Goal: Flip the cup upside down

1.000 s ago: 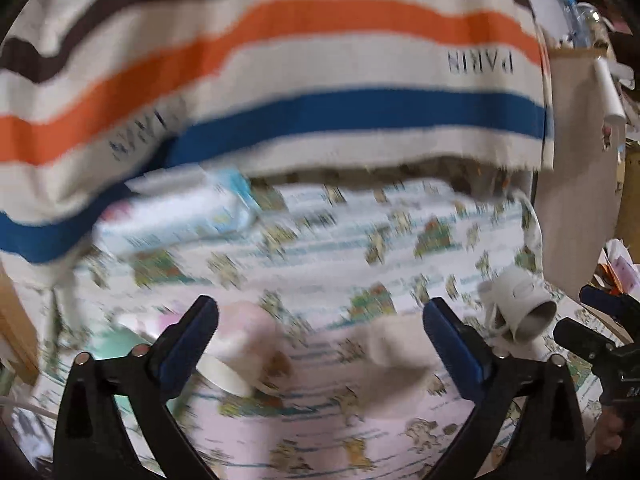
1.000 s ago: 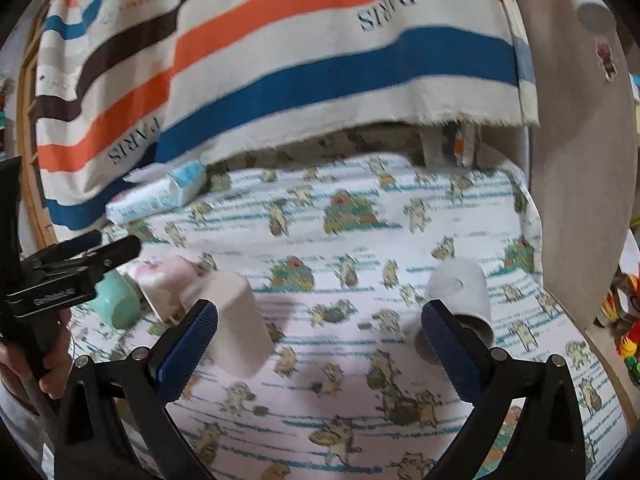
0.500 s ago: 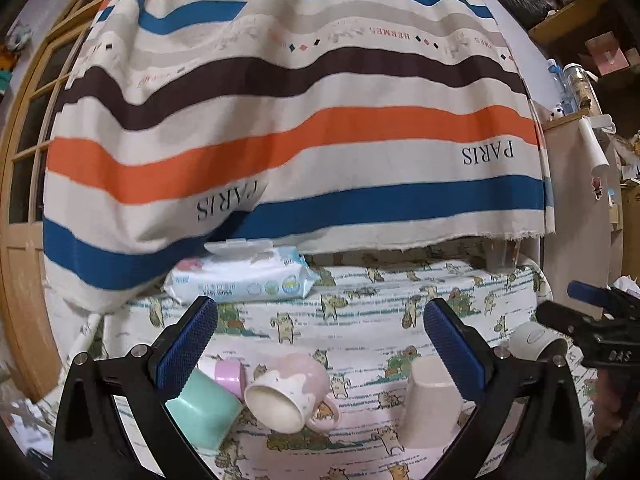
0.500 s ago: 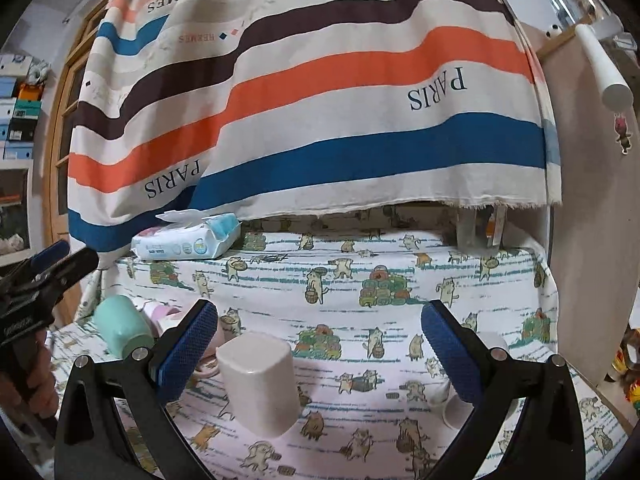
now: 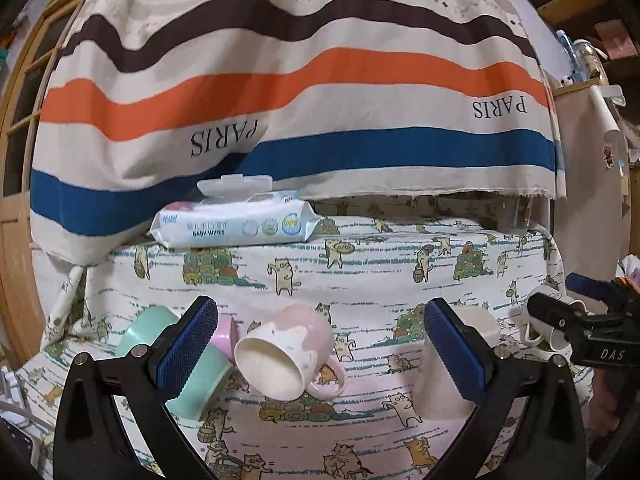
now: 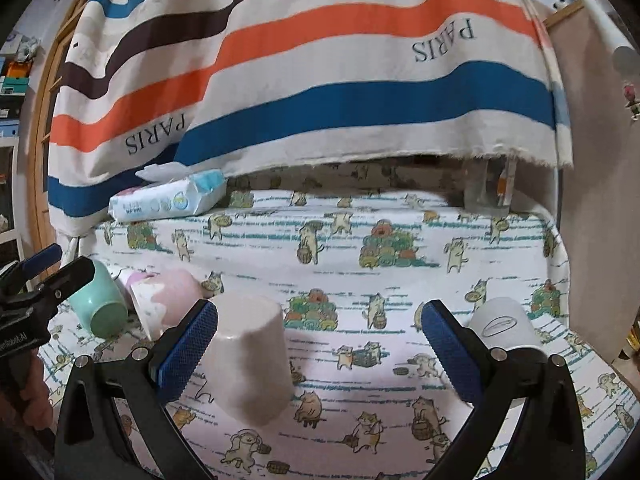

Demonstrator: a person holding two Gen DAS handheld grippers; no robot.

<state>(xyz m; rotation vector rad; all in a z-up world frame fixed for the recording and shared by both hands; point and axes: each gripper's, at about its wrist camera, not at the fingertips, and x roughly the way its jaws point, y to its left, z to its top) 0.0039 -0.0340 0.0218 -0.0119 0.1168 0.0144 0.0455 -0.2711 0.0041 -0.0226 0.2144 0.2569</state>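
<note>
A pink-and-white mug [image 5: 286, 350] lies on its side on the cat-print cloth, mouth toward me, between the fingers of my open left gripper [image 5: 320, 354]; it also shows in the right wrist view [image 6: 164, 300]. A mint cup [image 5: 180, 360] and a small lilac cup [image 5: 226, 334] lie to its left. A plain cream cup [image 6: 250, 356] stands upside down beside the left finger of my open right gripper [image 6: 318, 354]. A white mug [image 6: 502, 328] lies on its side at the right, behind the right finger. Both grippers are empty.
A pack of baby wipes [image 5: 236, 224] lies at the back of the cloth [image 6: 360, 280]. A striped towel [image 5: 300, 80] hangs behind it. A beige cabinet side [image 6: 592, 200] stands at the right edge. A wooden frame [image 5: 16, 240] is at the left.
Both grippers have pulled back and tilted up from a close look at the cloth. The cups now sit lower and farther off. No cup has moved.
</note>
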